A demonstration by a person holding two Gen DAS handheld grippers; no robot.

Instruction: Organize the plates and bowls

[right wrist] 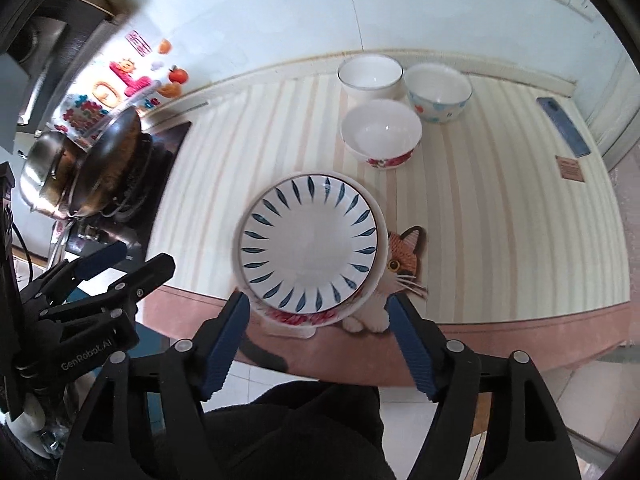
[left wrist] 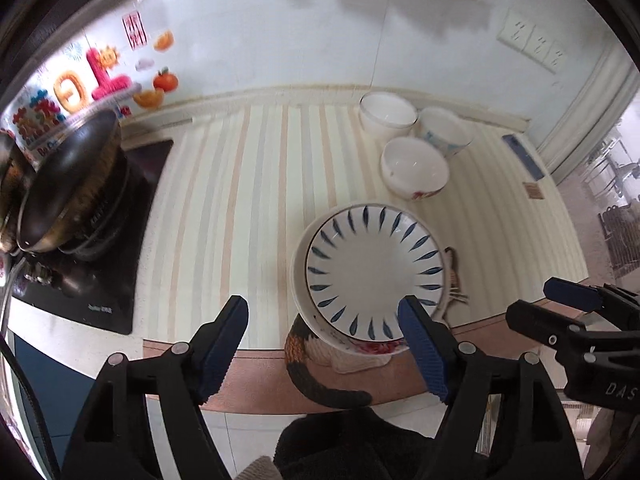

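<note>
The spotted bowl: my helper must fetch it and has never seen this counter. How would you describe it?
On the striped countertop, three bowls cluster near the back wall. The white bowl with blue and orange spots is rightmost; the plain white bowl sits left, the red-flowered bowl in front.

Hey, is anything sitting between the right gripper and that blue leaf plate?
Nothing visible does. The right gripper, open, faces the blue leaf plate, which sits on a red-flowered dish at the counter's near edge.

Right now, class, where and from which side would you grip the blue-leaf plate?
Grip the blue-leaf plate by its near rim, from the counter's front edge. It lies flat atop a flowered plate, so only the thin rim fits between fingers, probably best with the open right gripper.
</note>
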